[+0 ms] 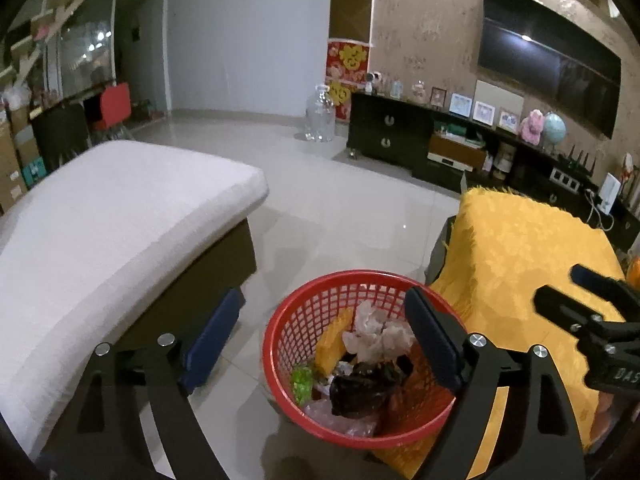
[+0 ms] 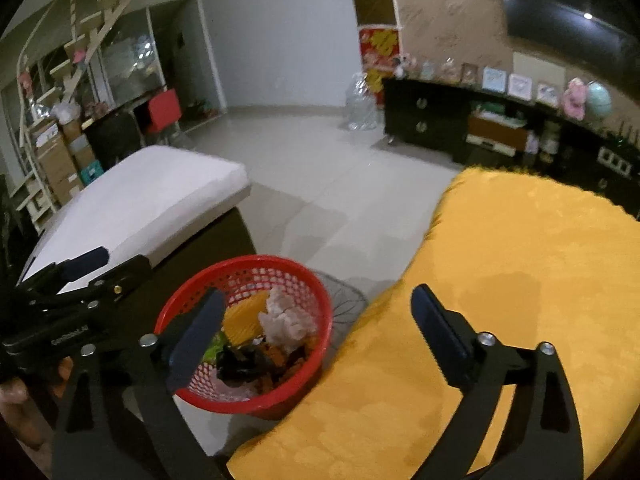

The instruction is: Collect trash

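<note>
A red mesh basket (image 1: 296, 312) stands on the tiled floor beside a table covered in yellow cloth (image 1: 520, 248). It holds crumpled whitish paper (image 1: 376, 332), a yellow piece (image 1: 332, 340), a green wrapper (image 1: 301, 380) and dark wrappers (image 1: 360, 388). My left gripper (image 1: 320, 332) is open and empty, above the basket. The basket (image 2: 280, 276) also shows in the right wrist view, with the paper (image 2: 284, 320) inside. My right gripper (image 2: 320, 328) is open and empty, spanning the basket's right rim and the yellow cloth (image 2: 520, 264). The right gripper (image 1: 576, 296) shows at the right of the left wrist view, and the left gripper (image 2: 72, 272) at the left of the right wrist view.
A white-cushioned bench (image 1: 112, 216) stands to the left of the basket. A black TV cabinet (image 1: 400, 136) with frames and toys runs along the far wall under a TV (image 1: 552, 56). A clear jar (image 1: 320, 116) stands on the floor. Boxes and a red chair (image 1: 114, 104) are far left.
</note>
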The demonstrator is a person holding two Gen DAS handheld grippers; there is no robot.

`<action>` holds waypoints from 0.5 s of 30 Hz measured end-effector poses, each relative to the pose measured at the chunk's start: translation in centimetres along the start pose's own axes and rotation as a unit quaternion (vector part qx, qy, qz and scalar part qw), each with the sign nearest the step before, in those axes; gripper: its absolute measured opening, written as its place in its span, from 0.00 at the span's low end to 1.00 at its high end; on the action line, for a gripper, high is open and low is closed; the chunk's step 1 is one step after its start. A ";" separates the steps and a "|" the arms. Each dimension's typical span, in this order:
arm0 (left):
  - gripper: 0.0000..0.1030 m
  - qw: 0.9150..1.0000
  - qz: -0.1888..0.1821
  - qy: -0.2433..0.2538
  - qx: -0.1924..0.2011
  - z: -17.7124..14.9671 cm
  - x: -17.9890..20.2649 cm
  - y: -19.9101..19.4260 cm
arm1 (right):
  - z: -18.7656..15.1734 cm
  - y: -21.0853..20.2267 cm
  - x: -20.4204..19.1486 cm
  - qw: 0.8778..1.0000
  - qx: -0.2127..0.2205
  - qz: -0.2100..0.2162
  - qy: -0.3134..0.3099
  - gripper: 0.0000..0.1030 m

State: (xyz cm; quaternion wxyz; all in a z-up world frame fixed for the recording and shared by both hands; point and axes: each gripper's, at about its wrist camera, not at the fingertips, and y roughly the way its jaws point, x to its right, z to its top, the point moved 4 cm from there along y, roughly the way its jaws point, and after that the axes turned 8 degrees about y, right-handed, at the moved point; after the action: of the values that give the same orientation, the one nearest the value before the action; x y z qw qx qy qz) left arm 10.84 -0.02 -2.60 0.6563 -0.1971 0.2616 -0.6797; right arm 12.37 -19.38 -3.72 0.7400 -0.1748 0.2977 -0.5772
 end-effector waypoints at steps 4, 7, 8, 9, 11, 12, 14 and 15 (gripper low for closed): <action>0.81 1.000 0.001 -0.003 0.008 -0.5 0.1 -1.7 | 0.0 -2.1 0.2 1.000 0.020 -0.007 -0.005 0.93; 0.82 1.000 0.007 0.000 0.019 -0.8 0.3 -3.3 | -0.7 -3.6 0.4 1.000 0.028 -0.012 0.001 0.93; 0.82 1.000 0.012 0.003 0.026 -0.9 0.5 -4.0 | -0.9 -4.0 0.4 1.000 0.029 -0.012 0.003 0.93; 0.83 0.999 0.014 0.007 0.030 -1.0 0.6 -4.4 | -1.2 -4.5 0.3 0.999 0.031 -0.016 0.004 0.93; 0.85 0.999 0.017 0.014 0.042 -1.2 1.0 -5.4 | -1.8 -5.4 0.3 0.999 0.039 -0.025 -0.001 0.93; 0.86 0.998 0.020 0.017 0.049 -1.4 1.2 -6.0 | -2.1 -5.7 0.3 0.999 0.041 -0.026 -0.002 0.93; 0.87 0.998 0.019 0.021 0.056 -1.6 1.6 -6.6 | -2.5 -6.3 0.3 0.999 0.044 -0.025 -0.001 0.93; 0.88 0.998 0.019 0.023 0.060 -1.7 1.7 -6.9 | -2.7 -6.6 0.3 0.999 0.047 -0.026 0.002 0.93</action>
State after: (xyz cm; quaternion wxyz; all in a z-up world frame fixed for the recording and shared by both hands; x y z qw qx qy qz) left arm 4.25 -1.55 0.11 0.6733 -0.1368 0.2389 -0.6862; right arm 5.68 -21.26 -1.87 0.7317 -0.1462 0.2673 -0.6098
